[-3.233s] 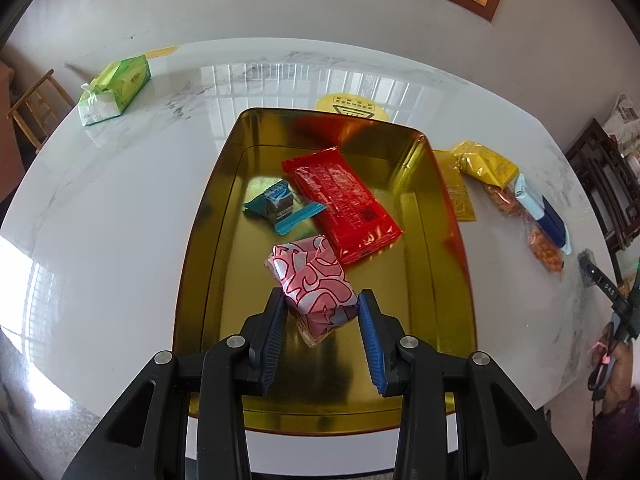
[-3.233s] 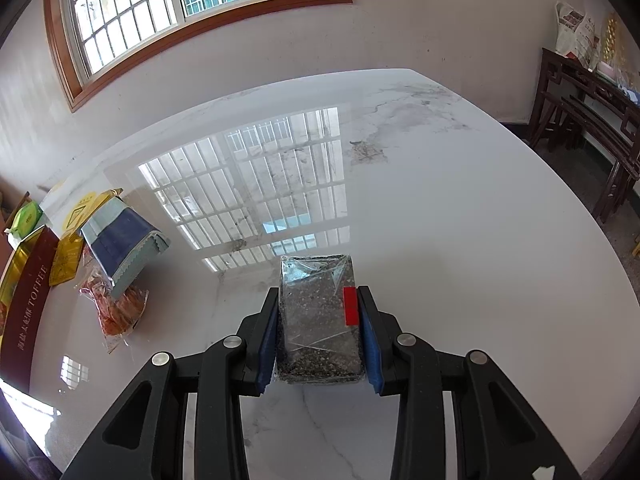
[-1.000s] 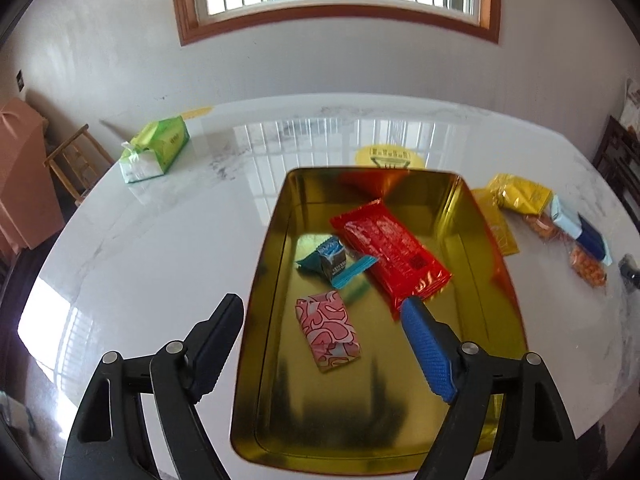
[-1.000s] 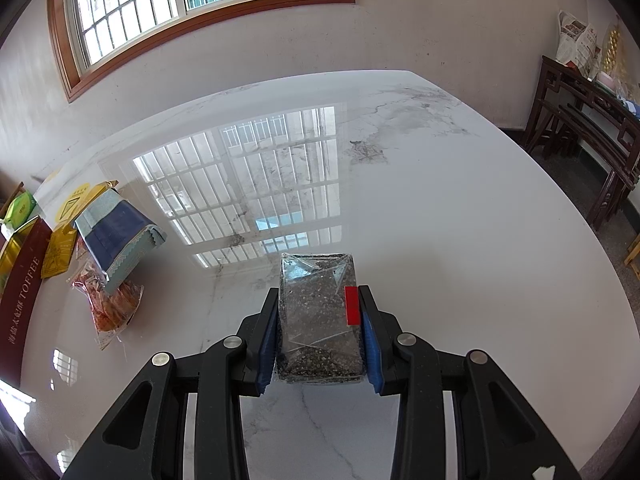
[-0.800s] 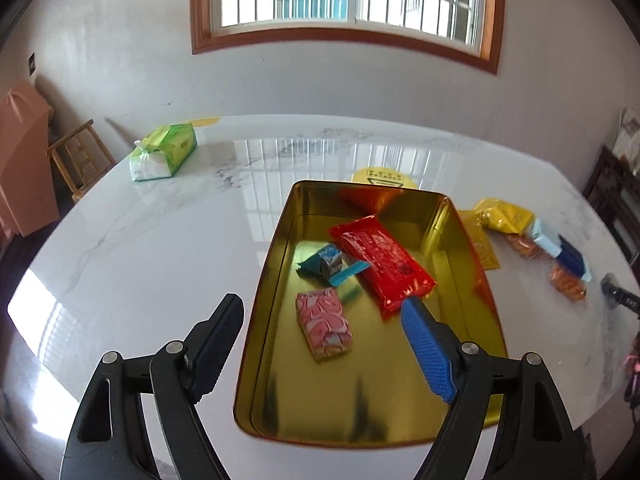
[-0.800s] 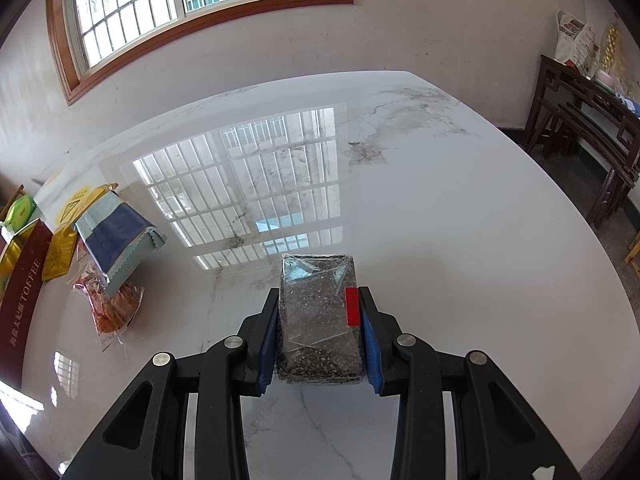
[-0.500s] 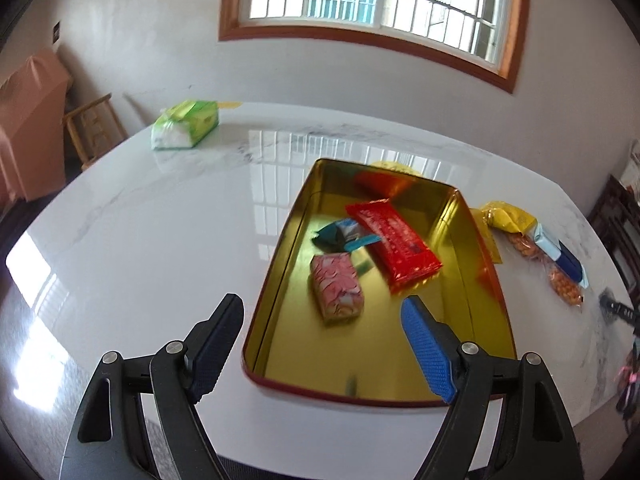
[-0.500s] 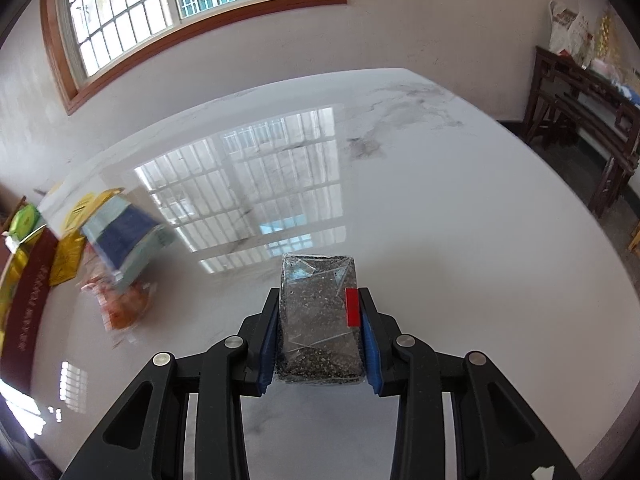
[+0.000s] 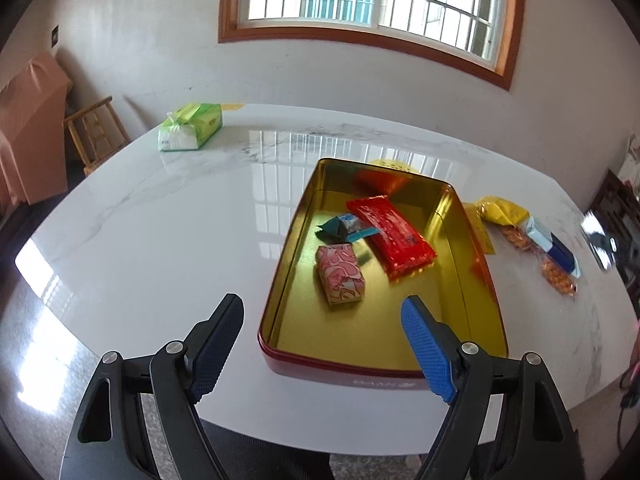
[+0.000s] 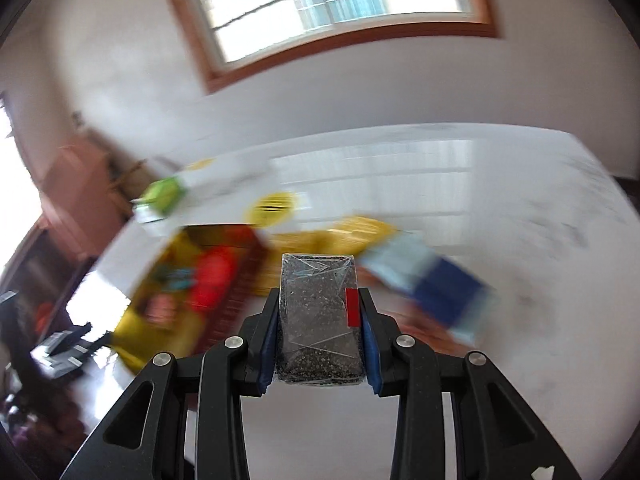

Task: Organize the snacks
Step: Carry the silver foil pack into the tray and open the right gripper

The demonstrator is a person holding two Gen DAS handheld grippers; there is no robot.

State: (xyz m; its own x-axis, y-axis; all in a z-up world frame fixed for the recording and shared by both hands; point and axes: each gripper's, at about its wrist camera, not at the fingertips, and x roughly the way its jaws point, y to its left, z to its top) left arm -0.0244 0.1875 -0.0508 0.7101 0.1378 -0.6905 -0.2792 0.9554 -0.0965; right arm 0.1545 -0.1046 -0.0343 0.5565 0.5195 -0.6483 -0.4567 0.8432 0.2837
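Observation:
A gold tin tray [image 9: 476,304] sits on the white marble table [image 9: 168,240]. In it lie a pink patterned snack pack [image 9: 340,278], a red pack [image 9: 390,238] and a small teal pack [image 9: 340,228]. My left gripper [image 9: 322,344] is open and empty, held back above the tray's near edge. My right gripper [image 10: 320,320] is shut on a clear pack of dark speckled snack [image 10: 318,316] with a red label, lifted above the table. Its view is motion-blurred and shows the tray [image 10: 132,332] at the left.
Loose snacks lie right of the tray: a yellow pack [image 9: 500,210], an orange pack [image 9: 556,274] and a blue-and-white pack [image 9: 554,246], which also shows in the right wrist view [image 10: 436,284]. A green tissue pack [image 9: 190,126] sits far left. A wooden chair [image 9: 96,132] stands beyond the table edge.
My left gripper let go of the pink pack in the tray, opened and drew back and up. My right gripper has lifted the dark pack and swung left toward the tray.

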